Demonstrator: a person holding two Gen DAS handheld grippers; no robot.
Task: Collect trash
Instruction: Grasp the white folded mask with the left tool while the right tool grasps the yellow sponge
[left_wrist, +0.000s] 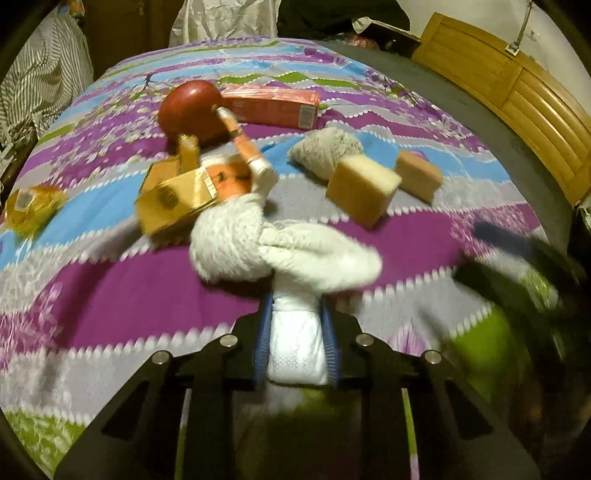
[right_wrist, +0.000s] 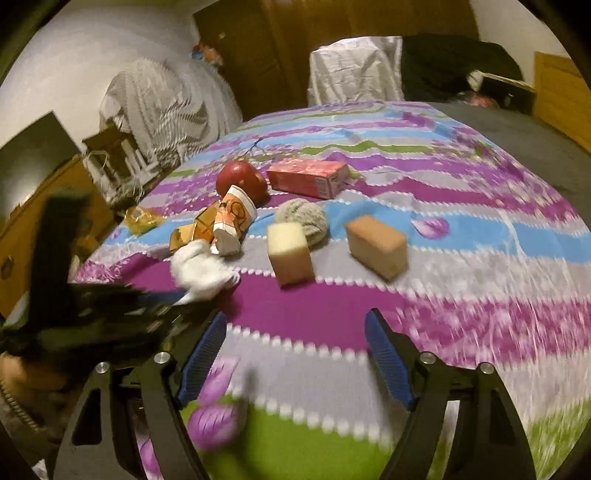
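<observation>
Where the purple stripe crosses the near part of the bed (left_wrist: 110, 280), a crumpled white tissue (left_wrist: 295, 258) is clamped between the blue pads of the left tool (left_wrist: 295, 325), its loose end fanning out ahead of the fingertips over the patterned bedspread. Just beyond it lie a squashed orange paper cup (left_wrist: 236, 173) and a flattened gold carton (left_wrist: 173, 199), touching one another, with a red apple (left_wrist: 192, 110) behind them and a long red box (left_wrist: 273, 105) beside the apple. To the right sit a grey ball of yarn (left_wrist: 327, 151) and two foam blocks, a pale yellow sponge (left_wrist: 364, 192) just beside the yarn and a tan sponge (left_wrist: 419, 175) a little apart. A yellow wrapper (left_wrist: 31, 208) lies near the bed's left edge. The right tool (right_wrist: 295, 332) hovers over the near stripes with its jaws standing apart and nothing between them (its view is blurred low down). A wooden headboard (left_wrist: 517, 92) curves along the far right.
</observation>
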